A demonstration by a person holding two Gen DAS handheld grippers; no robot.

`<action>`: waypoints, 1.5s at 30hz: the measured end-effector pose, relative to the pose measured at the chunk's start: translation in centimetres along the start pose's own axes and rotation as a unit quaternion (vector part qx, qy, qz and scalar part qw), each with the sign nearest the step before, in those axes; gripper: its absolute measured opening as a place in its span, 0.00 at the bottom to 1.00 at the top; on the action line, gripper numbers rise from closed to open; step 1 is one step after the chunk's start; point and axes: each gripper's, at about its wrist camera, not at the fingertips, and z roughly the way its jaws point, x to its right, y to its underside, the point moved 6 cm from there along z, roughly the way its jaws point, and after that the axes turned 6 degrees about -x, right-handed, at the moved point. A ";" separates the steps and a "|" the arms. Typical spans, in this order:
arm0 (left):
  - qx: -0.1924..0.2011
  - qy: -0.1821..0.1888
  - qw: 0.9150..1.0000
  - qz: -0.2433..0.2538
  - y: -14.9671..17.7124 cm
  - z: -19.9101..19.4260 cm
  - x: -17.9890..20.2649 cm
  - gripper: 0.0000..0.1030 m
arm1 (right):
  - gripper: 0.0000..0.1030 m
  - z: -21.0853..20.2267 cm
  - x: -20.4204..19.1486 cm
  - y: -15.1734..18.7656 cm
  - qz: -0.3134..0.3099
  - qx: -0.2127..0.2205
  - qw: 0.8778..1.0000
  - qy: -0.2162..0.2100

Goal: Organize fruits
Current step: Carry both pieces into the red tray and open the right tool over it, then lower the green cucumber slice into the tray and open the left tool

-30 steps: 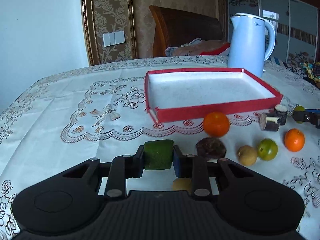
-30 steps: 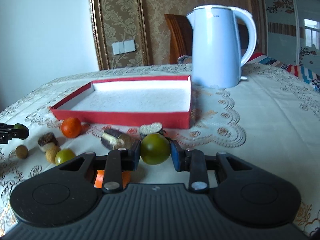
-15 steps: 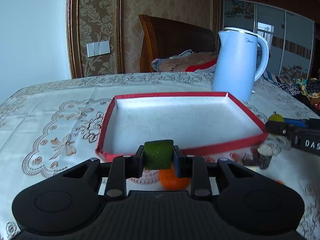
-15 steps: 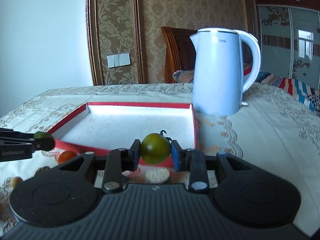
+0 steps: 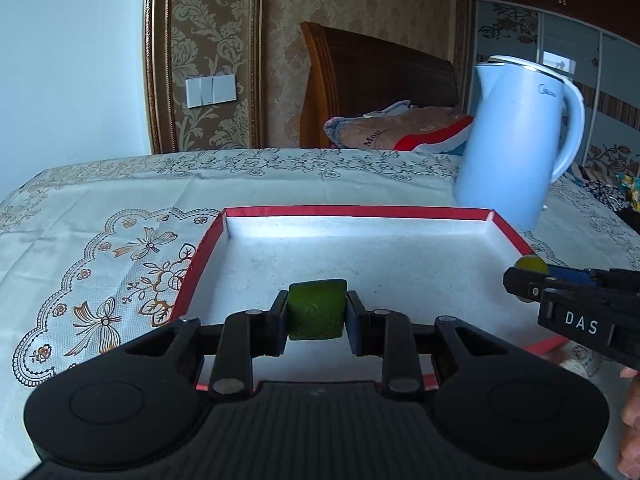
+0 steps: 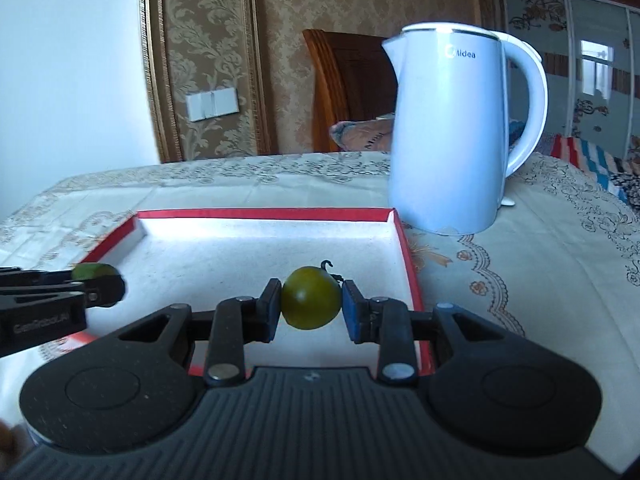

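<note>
left gripper (image 5: 317, 311): clamped on a blocky dark-green fruit (image 5: 317, 309), low centre of the left wrist view; held over the near part of the red tray (image 5: 360, 212), likely so it can be dropped inside.
right gripper (image 6: 310, 306): pads pressed on a round green fruit with a curled stem (image 6: 311, 297), low centre of the right wrist view; it hangs over the tray's right half, apparently for the same drop.
why both at once: two fruits seem to be brought together, one per side.
tray: white floor looks bare; nothing blocks either drop.
surroundings: pale blue kettle (image 6: 456, 128) stands beyond the tray's far right corner, close to it; patterned tablecloth (image 5: 120, 240) beneath; wooden chair (image 5: 372, 80) behind.
in the way: each gripper shows at the edge of the other's view, near but apart.
</note>
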 end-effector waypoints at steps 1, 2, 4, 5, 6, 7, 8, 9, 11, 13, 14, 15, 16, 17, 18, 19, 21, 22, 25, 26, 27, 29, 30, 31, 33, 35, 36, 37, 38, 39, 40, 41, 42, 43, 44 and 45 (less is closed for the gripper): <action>-0.003 -0.002 1.000 -0.003 -0.1 0.4 -0.2 0.27 | 0.29 0.6 0.0 -0.1 0.000 -0.005 1.000 0.003; -0.007 -0.004 1.000 -0.007 -0.2 0.8 -0.3 0.27 | 0.29 1.2 0.1 -0.1 0.002 -0.011 1.000 0.003; -0.020 -0.004 1.000 -0.009 -0.3 1.9 -0.5 0.27 | 0.29 2.4 0.3 -0.2 0.008 -0.023 1.000 0.006; -0.027 -0.003 1.000 -0.010 -0.3 2.3 -0.6 0.27 | 0.29 2.9 0.4 -0.3 0.008 -0.028 1.000 0.008; -0.032 -0.002 0.999 -0.013 -0.3 2.7 -0.6 0.27 | 0.29 3.3 0.4 -0.3 0.007 -0.031 0.999 0.010; -0.036 -0.003 0.999 -0.014 -0.4 3.1 -0.5 0.27 | 0.29 3.6 0.4 -0.4 0.007 -0.034 0.999 0.010; -0.039 -0.004 0.999 -0.013 -0.4 3.4 -0.5 0.27 | 0.29 4.0 0.5 -0.4 0.006 -0.038 0.999 0.011; -0.039 -0.006 0.999 -0.010 -0.4 3.5 -0.4 0.27 | 0.29 4.4 0.5 -0.5 0.006 -0.042 0.999 0.011; -0.039 -0.009 0.999 -0.006 -0.5 3.8 -0.2 0.27 | 0.29 4.8 0.5 -0.4 0.005 -0.049 0.999 0.010; -0.042 -0.009 0.999 -0.002 -0.4 4.1 0.1 0.27 | 0.29 5.1 0.4 -0.3 0.003 -0.055 0.998 0.009; -0.044 -0.012 0.999 -0.002 -0.4 4.2 0.1 0.27 | 0.29 5.2 0.4 -0.3 0.002 -0.058 0.998 0.008; -0.045 -0.015 0.999 -0.003 -0.4 4.4 0.1 0.27 | 0.29 5.3 0.4 -0.2 0.002 -0.061 0.998 0.007; -0.046 -0.016 0.999 -0.003 -0.4 4.5 0.1 0.27 | 0.29 5.4 0.3 -0.3 0.002 -0.063 0.998 0.007; -0.048 -0.017 0.999 -0.002 -0.4 4.7 0.1 0.27 | 0.29 5.5 0.3 -0.3 0.002 -0.065 0.998 0.006; -0.050 -0.018 0.999 0.000 -0.4 4.9 0.2 0.27 | 0.29 5.6 0.3 -0.2 -0.001 -0.069 0.998 0.005; -0.051 -0.020 0.998 -0.001 -0.4 5.0 0.2 0.27 | 0.29 5.7 0.3 -0.2 -0.001 -0.071 0.997 0.005; -0.056 -0.022 0.998 -0.001 -0.3 5.3 0.1 0.27 | 0.29 5.7 0.2 -0.2 -0.003 -0.071 0.997 0.006; -0.060 -0.023 0.998 -0.002 -0.2 5.4 0.2 0.27 | 0.29 5.8 0.1 -0.2 -0.004 -0.072 0.997 0.006; -0.060 -0.023 0.998 0.001 -0.2 5.4 0.2 0.27 | 0.29 5.8 0.1 -0.2 -0.004 -0.073 0.997 0.006; -0.060 -0.024 0.998 0.001 -0.3 5.5 0.2 0.27 | 0.29 5.8 0.1 -0.2 -0.004 -0.073 0.997 0.006; -0.059 -0.024 0.998 0.001 -0.3 5.5 0.2 0.27 | 0.30 5.8 0.1 -0.2 -0.004 -0.073 0.997 0.006; -0.060 -0.024 0.998 0.001 -0.3 5.5 0.2 0.27 | 0.30 5.8 0.2 -0.2 -0.001 -0.073 0.997 0.005; -0.060 -0.023 0.998 0.001 -0.3 5.4 0.2 0.27 | 0.30 5.8 0.2 -0.2 0.001 -0.073 0.997 0.004; -0.060 -0.024 0.998 0.002 -0.2 5.4 0.2 0.27 | 0.31 5.9 0.2 -0.2 0.001 -0.073 0.997 0.003; -0.061 -0.025 0.998 0.004 -0.2 5.4 0.3 0.27 | 0.31 5.8 0.3 -0.2 0.001 -0.073 0.997 0.002; -0.062 -0.025 0.998 0.005 -0.1 5.4 0.3 0.27 | 0.31 5.8 0.3 -0.2 0.001 -0.072 0.997 0.003; -0.063 -0.024 0.998 0.004 -0.1 5.4 0.2 0.27 | 0.32 5.8 0.3 -0.2 0.001 -0.072 0.997 0.003; -0.063 -0.023 0.998 0.003 -0.2 5.4 0.2 0.27 | 0.32 5.7 0.2 -0.2 0.001 -0.073 0.997 0.002; -0.062 -0.023 0.998 0.002 -0.1 5.4 0.2 0.27 | 0.35 5.7 0.2 -0.2 0.001 -0.073 0.997 0.001; -0.062 -0.023 0.998 0.003 -0.1 5.4 0.2 0.27 | 0.40 5.7 0.2 -0.2 0.003 -0.074 0.997 -0.002; -0.061 -0.023 0.998 0.003 -0.1 5.3 0.1 0.28 | 0.42 5.6 0.2 -0.2 0.005 -0.073 0.997 -0.003; -0.058 -0.024 0.998 0.002 -0.2 5.2 0.1 0.28 | 0.43 5.5 0.2 -0.2 0.005 -0.070 0.998 -0.003; -0.052 -0.027 0.998 0.001 -0.3 5.1 0.1 0.28 | 0.43 5.3 0.3 -0.2 0.004 -0.066 0.998 -0.001; -0.046 -0.031 0.998 0.001 -0.4 4.9 0.0 0.28 | 0.43 5.2 0.3 -0.3 0.003 -0.062 0.998 0.000; -0.039 -0.034 0.999 0.003 -0.5 4.7 0.1 0.29 | 0.44 5.1 0.3 -0.4 0.003 -0.059 0.998 0.000; -0.034 -0.035 0.999 0.006 -0.6 4.5 0.2 0.29 | 0.46 5.0 0.3 -0.4 0.004 -0.057 0.998 0.000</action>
